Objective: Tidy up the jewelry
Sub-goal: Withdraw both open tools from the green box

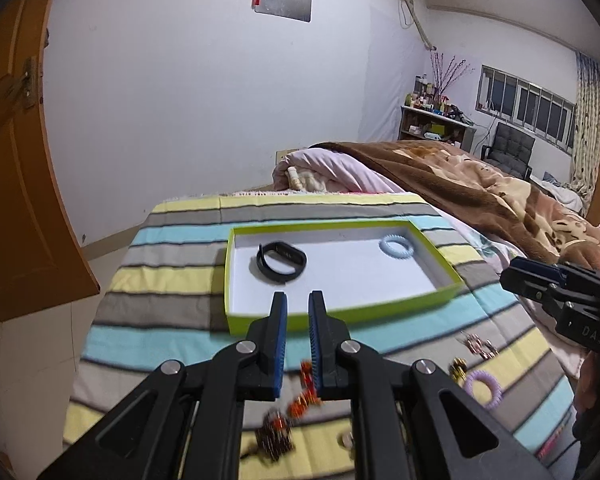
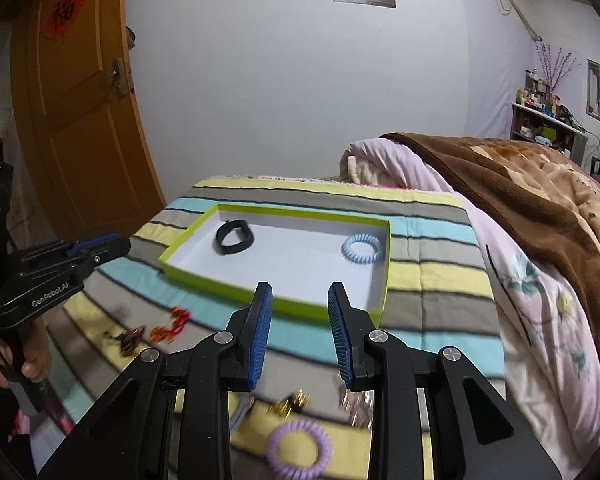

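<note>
A tray [image 2: 204,280] is sitting on a cloth [image 2: 432,276] spread over the bed's end, with a blanket [image 2: 540,208] lying to its right. In the tray, a band [image 2: 235,237] is lying at the left and a coil ring [image 2: 363,249] at the right, well apart. Before the tray, on the cloth, another coil ring [image 2: 300,453], a clip [image 2: 290,402] and beads [image 2: 171,324] are lying loose.

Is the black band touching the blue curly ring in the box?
Apart. The right wrist view shows the black band at the green box's left end and the blue curly ring at its right, bare white floor between.
</note>
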